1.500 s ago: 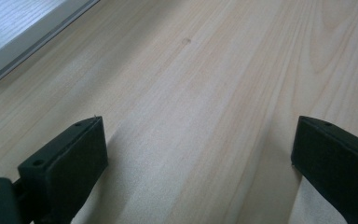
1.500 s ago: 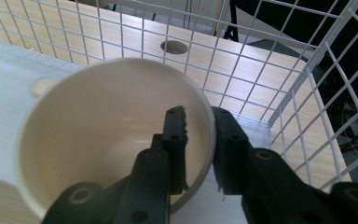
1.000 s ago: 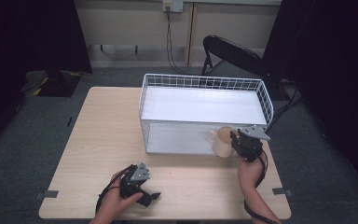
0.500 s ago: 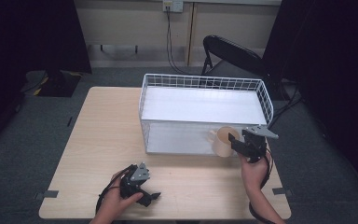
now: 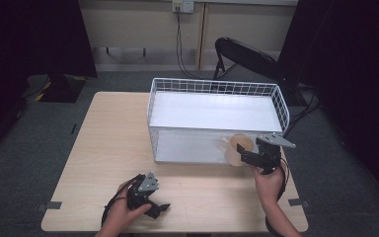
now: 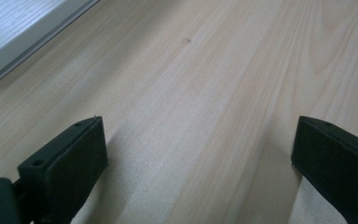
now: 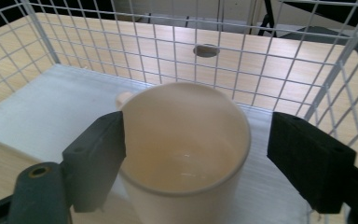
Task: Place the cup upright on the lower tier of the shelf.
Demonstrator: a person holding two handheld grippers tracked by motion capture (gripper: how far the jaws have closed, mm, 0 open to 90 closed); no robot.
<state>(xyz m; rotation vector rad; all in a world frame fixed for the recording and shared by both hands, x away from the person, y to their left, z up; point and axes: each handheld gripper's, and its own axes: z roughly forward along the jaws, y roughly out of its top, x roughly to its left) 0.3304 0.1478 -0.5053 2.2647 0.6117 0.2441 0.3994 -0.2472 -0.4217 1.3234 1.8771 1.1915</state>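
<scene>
A cream mug (image 5: pixel 235 146) stands upright inside the white wire basket (image 5: pixel 212 87), at its near right corner. In the right gripper view the mug (image 7: pixel 186 154) sits between my jaws with its handle (image 7: pixel 123 98) on the far left side. My right gripper (image 5: pixel 243 154) (image 7: pixel 196 154) is open: its jaws have just been opening, the left one is still at the rim and the right one stands off it. My left gripper (image 5: pixel 159 210) (image 6: pixel 198 154) lies open on the wooden table (image 5: pixel 113 133) near the front edge, nothing between its jaws.
The basket's wire walls (image 7: pixel 168 46) rise close around the mug on the far and right sides. A round hole (image 7: pixel 206 50) shows in the table beyond the basket. A black chair (image 5: pixel 246 57) stands behind the table.
My right gripper's jaws have spread apart from the mug, which stays in place in the basket. The right hand shifted slightly to the right. The left gripper has not moved.
</scene>
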